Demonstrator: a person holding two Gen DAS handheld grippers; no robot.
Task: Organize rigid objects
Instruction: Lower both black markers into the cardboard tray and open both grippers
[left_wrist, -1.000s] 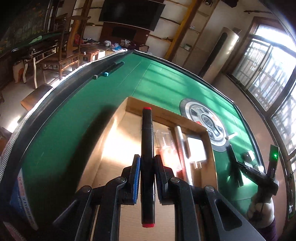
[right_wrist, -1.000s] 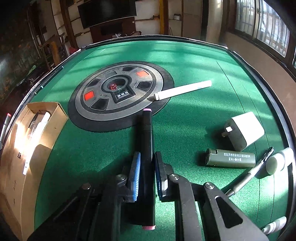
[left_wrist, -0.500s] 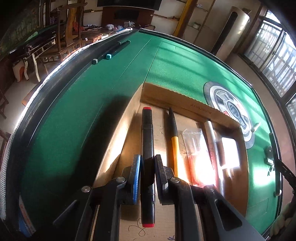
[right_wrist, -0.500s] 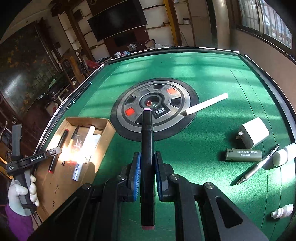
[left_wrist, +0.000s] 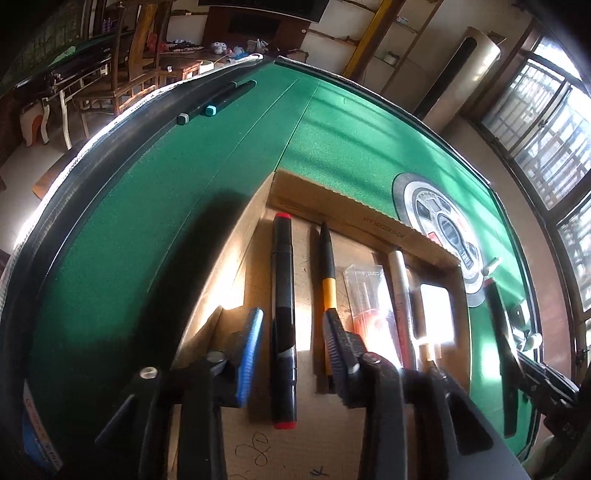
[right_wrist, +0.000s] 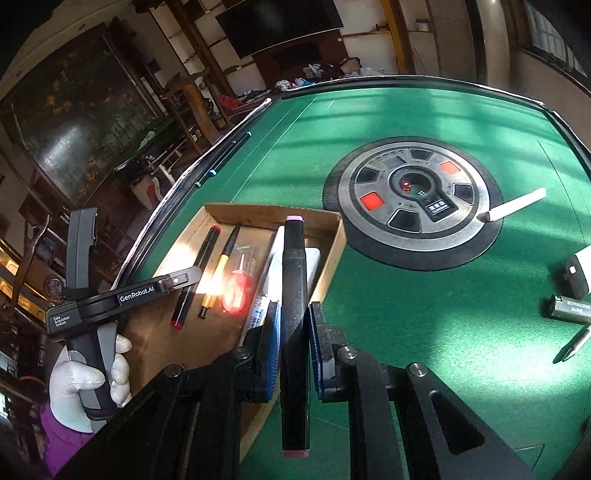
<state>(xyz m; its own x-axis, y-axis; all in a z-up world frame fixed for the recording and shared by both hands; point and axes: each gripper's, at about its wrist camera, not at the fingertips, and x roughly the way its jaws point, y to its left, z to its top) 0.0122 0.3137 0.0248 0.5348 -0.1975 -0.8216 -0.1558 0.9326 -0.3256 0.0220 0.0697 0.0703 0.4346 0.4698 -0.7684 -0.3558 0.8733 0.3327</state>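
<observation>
Red-capped black marker (left_wrist: 283, 325) lying flat in cardboard box (left_wrist: 354, 216), between left gripper (left_wrist: 293, 350) jaws just opened, untouched. Right gripper (right_wrist: 292, 345) pinching pink-capped black marker (right_wrist: 293, 314). "GenRobot.AI" on left gripper.

From the left wrist we look steeply down, close over the cardboard box (left_wrist: 354, 216) – green table (left_wrist: 155, 229) beyond. From the right wrist we face left across the table, box farther off – both views share it.
</observation>
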